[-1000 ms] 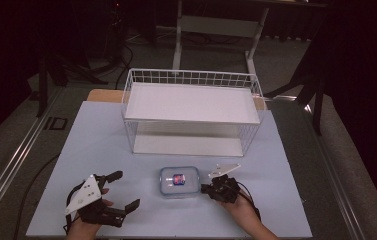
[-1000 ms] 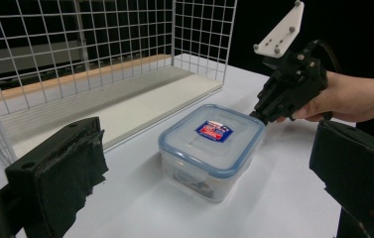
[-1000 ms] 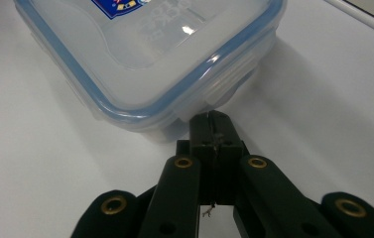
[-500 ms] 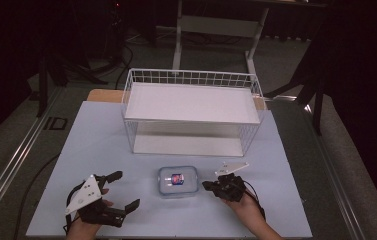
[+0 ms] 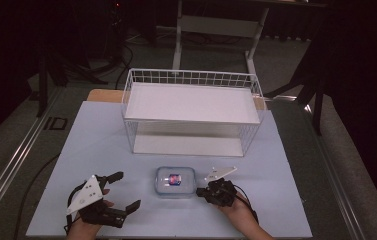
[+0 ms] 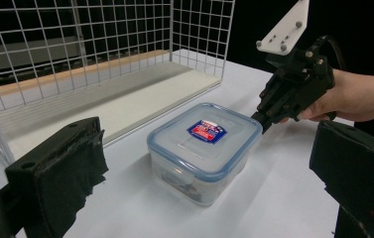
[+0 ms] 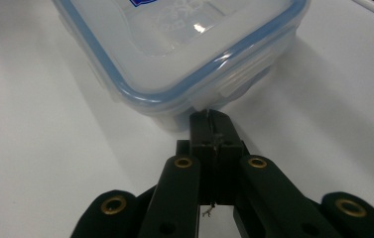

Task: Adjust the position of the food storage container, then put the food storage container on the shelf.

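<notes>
Container [image 5: 175, 181] touched by closed right tongs [image 5: 199, 192] (left tongs [image 5: 127, 190] wide apart).

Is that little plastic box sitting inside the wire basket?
No, the plastic box sits on the white table in front of the wire basket, outside it.

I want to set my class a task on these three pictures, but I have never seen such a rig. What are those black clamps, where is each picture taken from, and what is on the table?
A person holds a hand-held black two-jaw tool in each hand. One picture looks down from above; the other two come from cameras riding on the tools. On the pale table stand a white wire basket and a clear plastic box with a blue-rimmed lid. The left gripper is open and holds nothing. The right gripper is shut, its tip against the box's lid edge.
</notes>
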{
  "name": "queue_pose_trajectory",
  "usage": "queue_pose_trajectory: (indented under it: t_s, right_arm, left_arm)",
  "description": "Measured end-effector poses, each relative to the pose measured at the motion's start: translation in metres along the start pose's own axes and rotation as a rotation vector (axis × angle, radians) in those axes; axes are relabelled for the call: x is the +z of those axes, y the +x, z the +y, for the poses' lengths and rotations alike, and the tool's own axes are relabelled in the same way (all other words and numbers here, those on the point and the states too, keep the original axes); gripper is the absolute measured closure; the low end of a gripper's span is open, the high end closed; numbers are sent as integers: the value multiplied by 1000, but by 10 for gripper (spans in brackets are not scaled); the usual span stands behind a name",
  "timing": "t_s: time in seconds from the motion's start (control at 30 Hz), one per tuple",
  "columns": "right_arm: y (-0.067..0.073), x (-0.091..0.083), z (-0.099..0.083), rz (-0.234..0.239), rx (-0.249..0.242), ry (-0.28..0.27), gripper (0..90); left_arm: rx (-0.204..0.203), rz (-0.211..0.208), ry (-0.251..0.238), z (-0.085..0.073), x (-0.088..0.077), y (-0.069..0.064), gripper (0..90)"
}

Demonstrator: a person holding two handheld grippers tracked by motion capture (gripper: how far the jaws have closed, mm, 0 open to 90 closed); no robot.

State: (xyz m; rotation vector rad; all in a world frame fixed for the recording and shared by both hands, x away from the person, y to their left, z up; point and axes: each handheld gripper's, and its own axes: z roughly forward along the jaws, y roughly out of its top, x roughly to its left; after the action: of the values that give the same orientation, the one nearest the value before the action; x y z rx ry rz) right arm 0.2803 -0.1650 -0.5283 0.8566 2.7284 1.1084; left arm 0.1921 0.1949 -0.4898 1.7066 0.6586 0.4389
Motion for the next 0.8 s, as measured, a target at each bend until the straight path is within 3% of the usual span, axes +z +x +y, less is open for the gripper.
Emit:
queue_pose_trajectory:
  t_s: [0.13, 0.3, 0.33, 0.53, 0.63, 0.7, 0.8]
  right_arm:
    - [0, -9, -2, -33, -3, -9, 899]
    - [1, -28, -1, -44, 1, -77, 871]
    - [3, -37, 1, -49, -10, -115, 842]
    - [15, -59, 8, -50, -5, -243, 450]
    - [19, -64, 11, -60, -16, -276, 272]
    - [20, -66, 14, -66, -43, -274, 228]
    - [20, -70, 18, -49, -31, -312, 140]
  left_arm:
    - [-1, -2, -1, 0, 0, 0, 17]
    - [-16, -4, -5, 1, 0, 1, 17]
    - [-17, -3, -3, 2, 1, 1, 17]
    - [6, -34, 30, 15, 7, -4, 17]
    - [6, -56, 30, 22, 10, -8, 17]
    - [15, -70, 49, 26, 13, -9, 17]
    - [20, -75, 101, 31, 18, -10, 17]
